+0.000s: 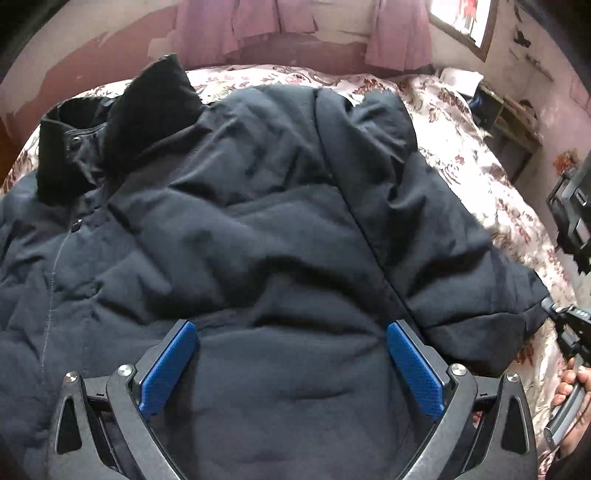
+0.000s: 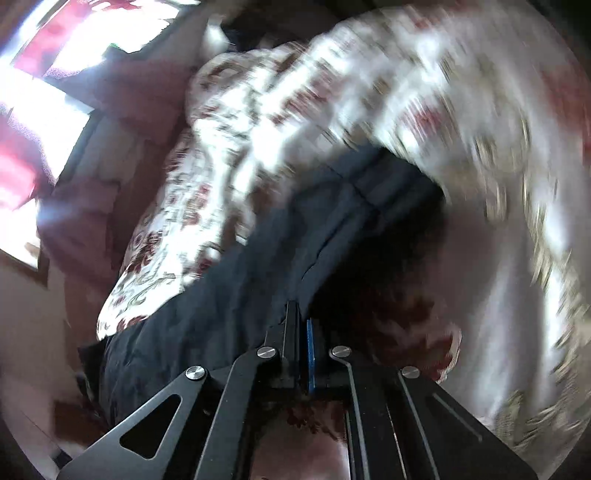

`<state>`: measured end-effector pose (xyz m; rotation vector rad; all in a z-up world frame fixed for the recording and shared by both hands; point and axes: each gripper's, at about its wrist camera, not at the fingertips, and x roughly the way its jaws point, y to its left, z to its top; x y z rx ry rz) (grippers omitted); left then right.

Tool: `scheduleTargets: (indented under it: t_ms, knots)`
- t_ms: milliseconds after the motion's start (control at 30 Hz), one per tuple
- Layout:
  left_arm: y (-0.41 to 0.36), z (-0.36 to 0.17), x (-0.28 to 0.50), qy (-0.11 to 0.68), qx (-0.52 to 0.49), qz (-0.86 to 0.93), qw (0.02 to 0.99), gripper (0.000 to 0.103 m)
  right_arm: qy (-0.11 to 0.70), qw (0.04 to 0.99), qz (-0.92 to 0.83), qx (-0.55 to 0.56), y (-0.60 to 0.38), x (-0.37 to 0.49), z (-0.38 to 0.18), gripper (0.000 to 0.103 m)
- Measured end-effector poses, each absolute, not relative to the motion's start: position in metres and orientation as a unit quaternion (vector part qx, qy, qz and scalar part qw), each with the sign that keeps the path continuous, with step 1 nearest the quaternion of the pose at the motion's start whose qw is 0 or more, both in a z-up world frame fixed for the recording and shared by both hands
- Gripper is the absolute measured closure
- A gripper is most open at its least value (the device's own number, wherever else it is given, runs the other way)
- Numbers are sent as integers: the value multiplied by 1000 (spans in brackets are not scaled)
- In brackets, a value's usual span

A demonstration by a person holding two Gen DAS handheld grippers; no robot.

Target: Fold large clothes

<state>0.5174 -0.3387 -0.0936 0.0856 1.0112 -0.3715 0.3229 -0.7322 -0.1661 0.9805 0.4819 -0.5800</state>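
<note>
A large dark navy padded jacket point(image 1: 229, 221) lies spread on the bed, its black collar point(image 1: 122, 122) at the upper left and one sleeve point(image 1: 436, 236) stretched to the right. My left gripper point(image 1: 291, 332) hovers open just above the jacket's body, blue pads point(image 1: 168, 365) wide apart. My right gripper point(image 1: 554, 310) is at the right edge, shut on the sleeve's cuff point(image 1: 532, 314). In the blurred right wrist view the right gripper point(image 2: 301, 314) pinches the dark sleeve fabric point(image 2: 295, 229), which is lifted off the bed.
The bed has a white bedsheet with red flowers point(image 1: 461, 122). Pink curtains point(image 1: 295, 22) and a peeling wall lie behind it, a window point(image 1: 465, 18) at the upper right. A small dark bedside shelf point(image 1: 513, 122) stands right of the bed.
</note>
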Motion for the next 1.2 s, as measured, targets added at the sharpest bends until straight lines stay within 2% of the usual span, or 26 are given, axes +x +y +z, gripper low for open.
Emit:
scheduleTargets:
  t_ms: [133, 267, 433, 633, 867, 967, 1033, 1100, 1167, 1200]
  knots:
    - [-311, -65, 503, 461, 51, -167, 870, 1, 182, 883, -263, 345, -700, 334, -77, 100]
    - [-253, -20, 490, 440, 25, -161, 883, 1, 143, 946, -203, 207, -620, 347, 12, 100]
    - [-158, 29, 478, 436, -4, -146, 888, 1, 154, 981, -113, 37, -486, 375, 74, 100]
    - [-56, 48, 472, 455, -63, -132, 879, 1, 194, 972, -17, -131, -323, 394, 76, 100]
    - [25, 8, 458, 467, -161, -135, 859, 1, 316, 920, 48, -228, -209, 391, -13, 99]
    - [34, -20, 455, 474, -196, -147, 846, 1, 394, 887, 79, -229, -189, 395, -60, 91]
    - [31, -38, 456, 482, -210, -158, 836, 1, 414, 879, 78, -224, -193, 390, -76, 83]
    - [23, -52, 457, 487, -217, -173, 828, 1, 419, 882, 90, -196, -198, 373, -81, 62]
    - [13, -63, 459, 490, -222, -190, 821, 1, 403, 894, 103, -167, -210, 349, -71, 48]
    - [8, -67, 461, 491, -225, -200, 817, 1, 395, 899, 107, -157, -226, 341, -68, 44]
